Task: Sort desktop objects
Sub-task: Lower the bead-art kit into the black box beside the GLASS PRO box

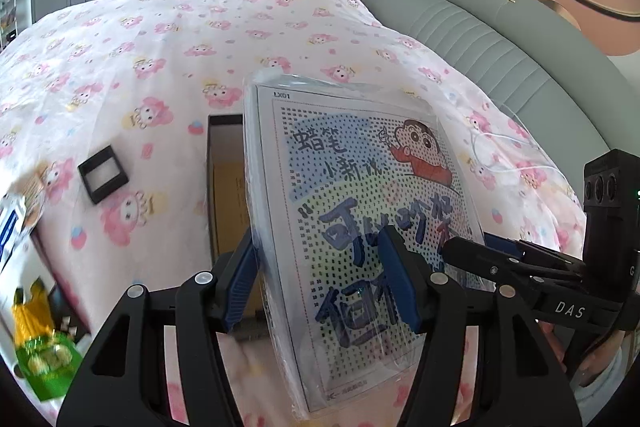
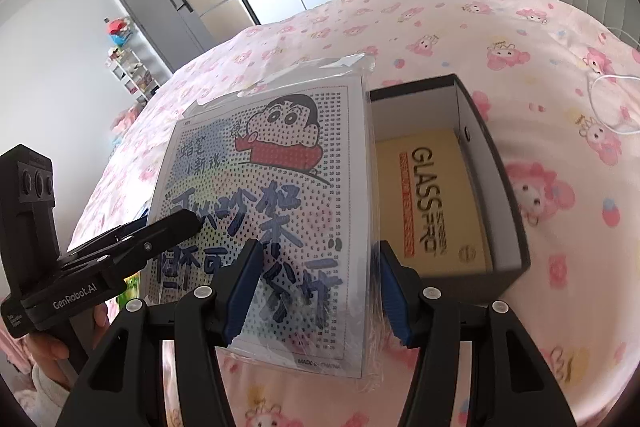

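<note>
Both wrist cameras look forward and down along their fingers, very near the cartoon card [image 1: 360,211] [image 2: 272,195], sharing it, the box [image 1: 224,163] [image 2: 492,187] and pink bedspread [image 1: 160,59] [image 2: 480,39].

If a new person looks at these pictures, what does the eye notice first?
First comes the cartoon picture sheet in clear plastic, held up in the middle by both hand-held grippers. Behind it, an open dark box rests on the pink patterned bedcover, with a yellow package inside.
</note>
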Demonstrator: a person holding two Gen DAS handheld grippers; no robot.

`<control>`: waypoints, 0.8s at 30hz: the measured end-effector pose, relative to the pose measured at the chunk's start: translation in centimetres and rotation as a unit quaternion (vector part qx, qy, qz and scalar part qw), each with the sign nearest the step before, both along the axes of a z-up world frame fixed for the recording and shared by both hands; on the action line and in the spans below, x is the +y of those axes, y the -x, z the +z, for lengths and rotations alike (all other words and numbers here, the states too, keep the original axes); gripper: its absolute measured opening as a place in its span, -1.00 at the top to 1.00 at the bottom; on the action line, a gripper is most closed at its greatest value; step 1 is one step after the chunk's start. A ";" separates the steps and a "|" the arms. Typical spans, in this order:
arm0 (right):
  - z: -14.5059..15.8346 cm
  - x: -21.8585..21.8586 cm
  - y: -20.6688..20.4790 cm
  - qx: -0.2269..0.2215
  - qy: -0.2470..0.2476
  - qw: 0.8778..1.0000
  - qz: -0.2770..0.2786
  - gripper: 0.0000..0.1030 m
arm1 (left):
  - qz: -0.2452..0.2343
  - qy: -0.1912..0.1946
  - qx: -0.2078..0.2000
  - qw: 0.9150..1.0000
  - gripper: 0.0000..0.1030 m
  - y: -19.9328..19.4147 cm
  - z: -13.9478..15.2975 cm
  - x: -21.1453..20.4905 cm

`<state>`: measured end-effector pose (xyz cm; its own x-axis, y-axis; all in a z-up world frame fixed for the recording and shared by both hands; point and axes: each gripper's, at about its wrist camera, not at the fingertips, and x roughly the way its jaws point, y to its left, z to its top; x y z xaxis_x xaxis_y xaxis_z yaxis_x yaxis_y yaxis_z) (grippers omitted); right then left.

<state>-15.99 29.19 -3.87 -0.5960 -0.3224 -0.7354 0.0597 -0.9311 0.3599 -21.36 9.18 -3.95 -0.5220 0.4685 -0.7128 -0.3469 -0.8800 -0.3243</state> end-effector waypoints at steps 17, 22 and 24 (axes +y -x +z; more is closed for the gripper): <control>-4.7 0.1 5.8 -0.052 -0.012 0.998 -0.011 -0.02 | 0.014 -0.015 -0.071 0.997 -0.18 6.5 -6.4 0.2; -6.2 -0.5 6.7 -0.074 -0.028 0.997 -0.010 -0.02 | 0.013 0.016 -0.073 0.997 -0.18 7.1 -7.5 0.9; -7.0 -0.5 7.2 -0.086 -0.027 0.996 -0.010 -0.02 | 0.013 0.032 -0.070 0.997 -0.18 7.3 -7.8 1.2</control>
